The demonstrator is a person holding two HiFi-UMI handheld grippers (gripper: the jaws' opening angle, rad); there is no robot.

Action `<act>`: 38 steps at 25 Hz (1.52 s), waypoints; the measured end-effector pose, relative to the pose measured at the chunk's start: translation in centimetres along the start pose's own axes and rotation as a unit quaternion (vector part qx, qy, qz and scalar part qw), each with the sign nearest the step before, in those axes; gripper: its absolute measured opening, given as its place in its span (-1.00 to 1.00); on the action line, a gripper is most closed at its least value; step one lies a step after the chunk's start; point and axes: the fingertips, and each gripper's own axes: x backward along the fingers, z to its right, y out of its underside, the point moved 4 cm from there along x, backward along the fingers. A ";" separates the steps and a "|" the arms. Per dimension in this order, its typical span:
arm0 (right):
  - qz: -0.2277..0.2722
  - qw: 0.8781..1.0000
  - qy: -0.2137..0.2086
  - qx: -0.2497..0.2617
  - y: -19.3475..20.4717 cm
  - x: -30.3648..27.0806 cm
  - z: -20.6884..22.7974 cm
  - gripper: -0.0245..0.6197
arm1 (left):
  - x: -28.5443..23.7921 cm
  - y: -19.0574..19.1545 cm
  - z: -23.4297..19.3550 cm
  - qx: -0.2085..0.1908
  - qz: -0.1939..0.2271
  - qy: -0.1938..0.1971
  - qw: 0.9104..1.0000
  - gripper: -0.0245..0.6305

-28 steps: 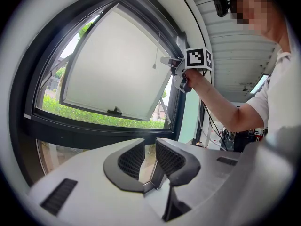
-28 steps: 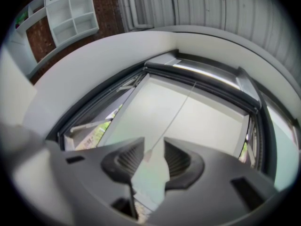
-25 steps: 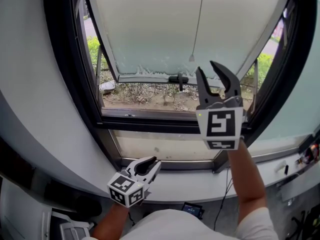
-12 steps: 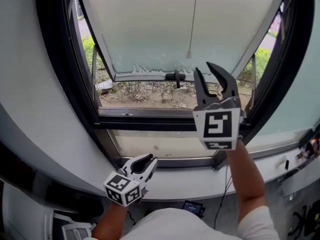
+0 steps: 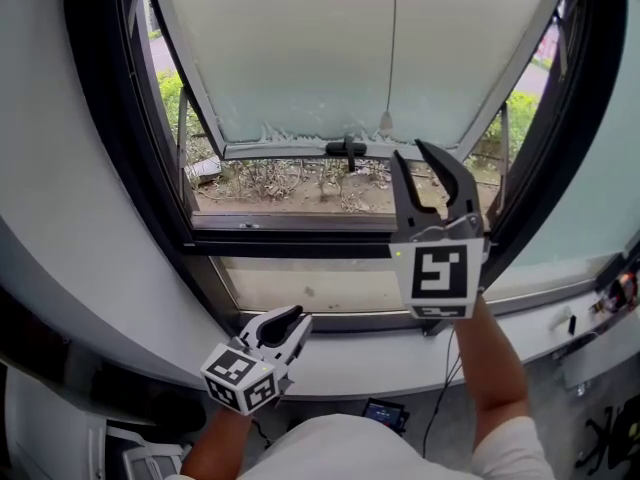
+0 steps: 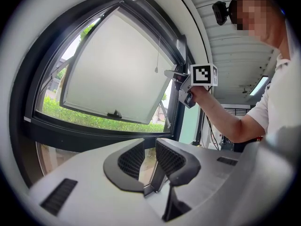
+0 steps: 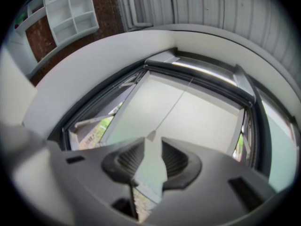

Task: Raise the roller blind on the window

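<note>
Most of the job was left: the roller blind (image 5: 350, 48) covered nearly the whole window (image 5: 120, 168), with only a strip of garden (image 5: 300, 183) showing under its bottom edge. Its cord pull (image 5: 386, 121) dangled untouched. Just below the pull, the right gripper (image 5: 415, 163) pointed upward on a raised forearm, jaws wide and empty. Well below the pull, the left gripper (image 5: 290, 320) lay level, jaws part-open, holding nothing.
</note>
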 end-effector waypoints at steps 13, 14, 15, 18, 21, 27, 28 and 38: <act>-0.041 0.998 -0.016 -0.036 3.6 2.3 -1.9 -0.56 | 0.1 0.0 0.4 0.005 -0.001 0.001 1.000 -0.64; -0.045 0.998 -0.018 -0.040 4.0 2.5 -2.1 -0.56 | 0.0 0.0 0.5 0.005 -0.001 0.002 1.000 -0.64; -0.050 0.998 -0.020 -0.046 4.4 2.7 -2.3 -0.56 | 0.0 0.1 0.5 0.005 -0.001 0.002 1.000 -0.64; -0.066 0.995 -0.023 -0.066 5.9 3.5 -2.8 -0.57 | -0.1 0.2 0.8 0.005 -0.002 0.005 1.000 -0.64; -0.085 0.993 -0.028 -0.081 7.4 4.1 -3.4 -0.58 | -0.1 0.2 1.1 0.007 -0.002 0.009 1.000 -0.64; -0.109 0.986 -0.035 -0.119 9.5 5.9 -4.6 -0.60 | -0.2 0.4 1.3 0.013 -0.002 0.013 1.000 -0.64; -0.114 0.985 -0.039 -0.125 9.8 6.3 -5.0 -0.60 | -0.1 0.4 1.3 0.014 -0.002 0.013 1.000 -0.64; -0.163 0.969 -0.087 -0.166 13.5 8.6 -9.2 -0.62 | -0.1 0.9 1.0 0.024 -0.006 0.011 1.000 -0.64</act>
